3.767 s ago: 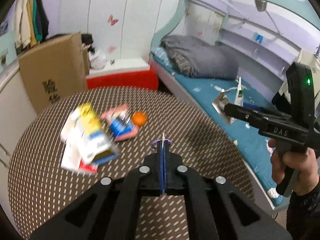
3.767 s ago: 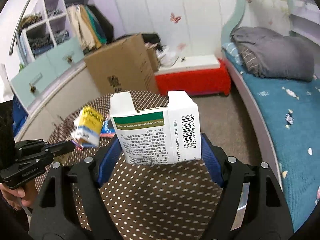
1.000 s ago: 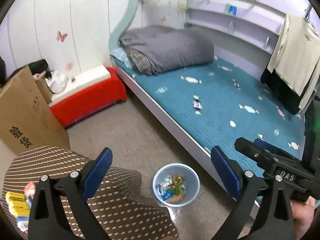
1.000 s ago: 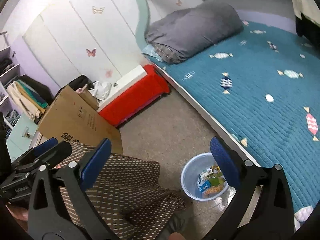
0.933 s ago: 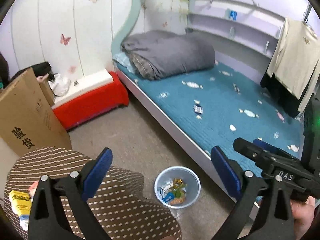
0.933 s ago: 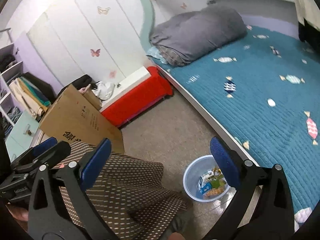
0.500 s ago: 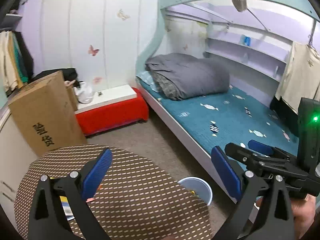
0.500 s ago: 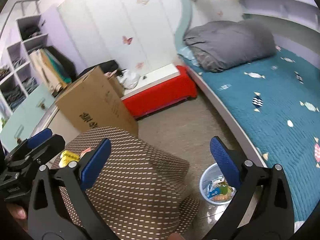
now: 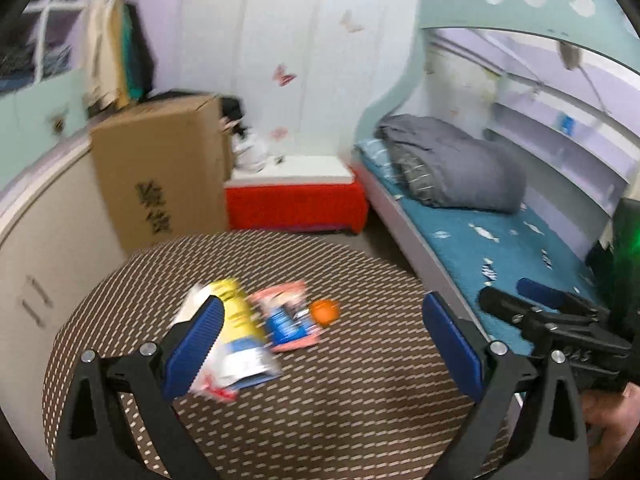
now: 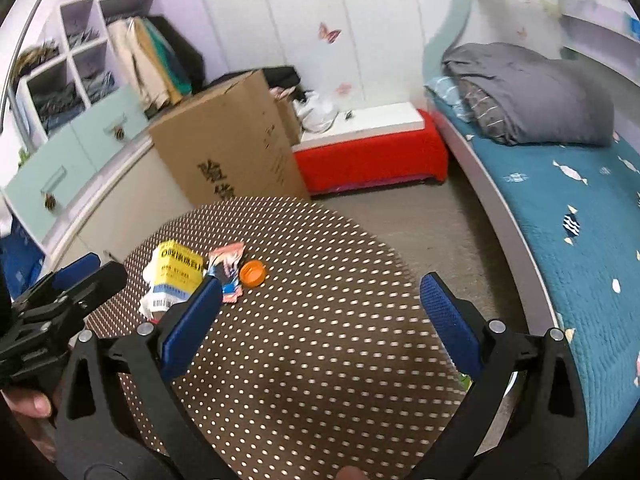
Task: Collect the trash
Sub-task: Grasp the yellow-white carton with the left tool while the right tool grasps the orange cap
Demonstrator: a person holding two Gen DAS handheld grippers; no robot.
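Observation:
Trash lies on the left half of the round table (image 9: 360, 400): a yellow and white box (image 9: 240, 328), a pink and blue wrapper (image 9: 289, 314) and an orange cap (image 9: 325, 311). My left gripper (image 9: 322, 344) hovers open and empty over the table, its left pad in front of the box. In the right wrist view the same yellow box (image 10: 176, 272), wrapper (image 10: 226, 266) and cap (image 10: 253, 273) sit beyond my right gripper (image 10: 322, 324), which is open and empty. The left gripper (image 10: 96, 272) shows at the left edge, held by a hand.
A large cardboard box (image 10: 232, 152) stands behind the table, next to a red bench (image 10: 372, 160). A bed with a blue cover (image 10: 580, 208) runs along the right. A sliver of the clear bin (image 10: 514, 378) peeks out by my right finger. Cabinets (image 10: 80, 152) line the left.
Both views swung from the floor bin back to the table. The white and green box once in my right gripper is gone, and my left gripper, shut earlier, is open.

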